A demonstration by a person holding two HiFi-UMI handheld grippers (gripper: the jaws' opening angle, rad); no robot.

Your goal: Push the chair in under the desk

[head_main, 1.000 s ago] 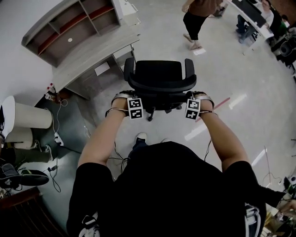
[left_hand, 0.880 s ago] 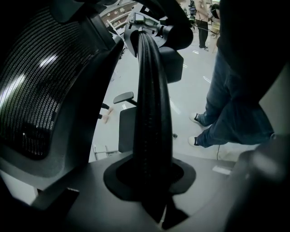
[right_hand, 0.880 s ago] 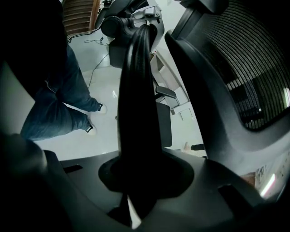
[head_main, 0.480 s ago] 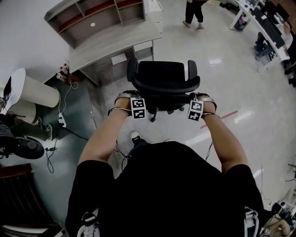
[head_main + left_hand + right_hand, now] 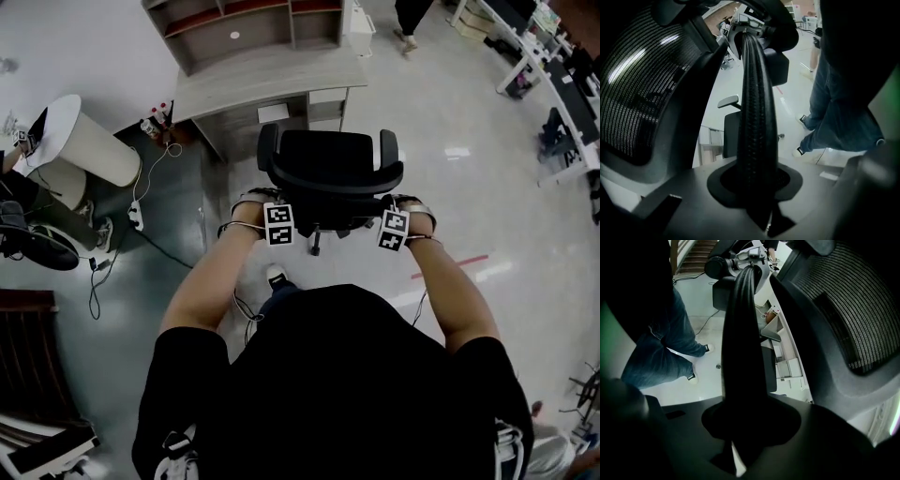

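A black office chair (image 5: 330, 157) with a mesh back stands on the pale floor, its seat facing the grey desk (image 5: 272, 80) with a shelf unit on top. My left gripper (image 5: 273, 197) is shut on the left end of the chair's back rim (image 5: 754, 108), a ribbed black bar running up between its jaws. At the right end, my right gripper (image 5: 395, 201) is shut on the same rim (image 5: 743, 343). The mesh back (image 5: 637, 89) fills the left of the left gripper view and the right of the right gripper view (image 5: 848, 305). The chair's front is close to the desk's edge.
A white round stand (image 5: 89, 150) and floor cables with a power strip (image 5: 136, 216) lie left of the chair. A person's legs (image 5: 412, 14) show at the top, more desks (image 5: 553, 84) at right. A red tape line (image 5: 450, 265) marks the floor.
The chair and both grippers have moved toward the desk, which now sits nearer and more squarely ahead of the chair. Both grips on the back rim look unchanged.
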